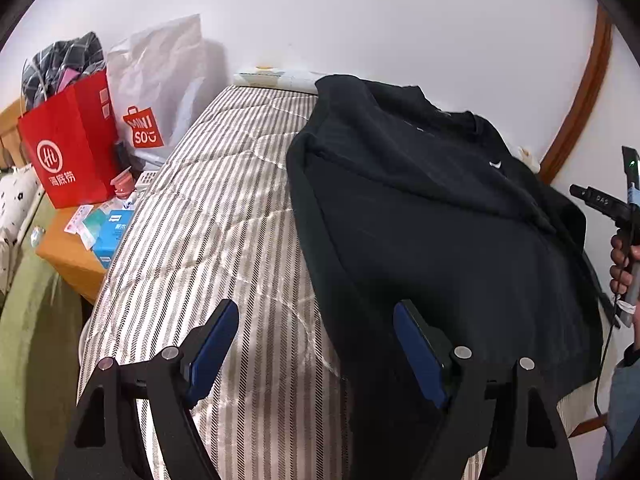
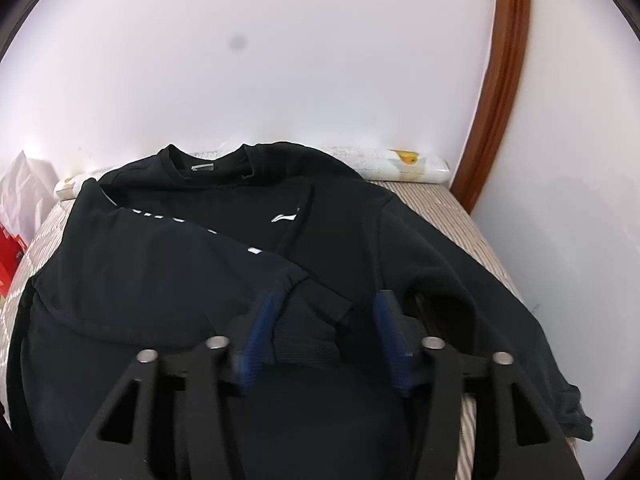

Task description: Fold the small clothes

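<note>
Mostly clutter left: red bag [image 1: 72, 140], white bag [image 1: 160, 92], boxes [image 1: 108, 232] beside bed [image 1: 224, 184].
Left gripper [image 1: 316, 344] open above sweatshirt [image 1: 440, 220] edge; right gripper [image 2: 326, 332] open around cuff [image 2: 316, 320].

Far to the left of our left gripper [image 1: 316, 354] we read "MINISO" on the white plastic bag [image 1: 160, 92] and "Ht" above Chinese characters on the red paper bag [image 1: 70, 148]; "DAS" marks the right gripper [image 1: 600, 202] at its far right
</note>
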A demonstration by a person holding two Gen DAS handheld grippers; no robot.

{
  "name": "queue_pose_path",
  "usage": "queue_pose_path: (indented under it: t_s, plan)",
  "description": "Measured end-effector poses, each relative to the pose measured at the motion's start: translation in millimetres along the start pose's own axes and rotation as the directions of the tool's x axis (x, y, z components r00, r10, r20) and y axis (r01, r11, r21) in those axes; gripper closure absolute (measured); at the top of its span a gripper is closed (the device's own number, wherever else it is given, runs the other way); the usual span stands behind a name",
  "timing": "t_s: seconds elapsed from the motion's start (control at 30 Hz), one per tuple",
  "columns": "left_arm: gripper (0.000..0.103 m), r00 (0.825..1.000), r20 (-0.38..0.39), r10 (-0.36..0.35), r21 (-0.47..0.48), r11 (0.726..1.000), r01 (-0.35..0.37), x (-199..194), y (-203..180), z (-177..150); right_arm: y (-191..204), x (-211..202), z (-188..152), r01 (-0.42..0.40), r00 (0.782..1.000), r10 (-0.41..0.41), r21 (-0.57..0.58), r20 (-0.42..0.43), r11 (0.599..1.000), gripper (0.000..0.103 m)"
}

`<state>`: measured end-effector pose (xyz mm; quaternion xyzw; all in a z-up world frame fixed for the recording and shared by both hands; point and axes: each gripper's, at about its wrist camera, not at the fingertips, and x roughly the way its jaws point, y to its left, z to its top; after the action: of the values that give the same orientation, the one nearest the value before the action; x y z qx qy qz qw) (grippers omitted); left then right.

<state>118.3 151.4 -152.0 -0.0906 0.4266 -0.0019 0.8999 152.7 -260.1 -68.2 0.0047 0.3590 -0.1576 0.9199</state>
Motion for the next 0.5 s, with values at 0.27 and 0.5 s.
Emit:
queue_pose_path:
  t_s: [0.27,0.5]
  plan:
    - [0.026,0.996,-0.052,-0.071,-0.016,0.997,0.070,11.8,-3.9,-28.5,-42.6,-14.2,-91.5,0.006,0.989,-0.008,-0.018,-0.146,1.000,0.035]
    - [0.051,0.999,-0.023,-0.048,0.019,0.999,0.048,15.6,-22.5,-40.8,-63.6,-33.1,-164.6,-0.026,0.980,0.023,-0.016,-0.197,1.000,0.035]
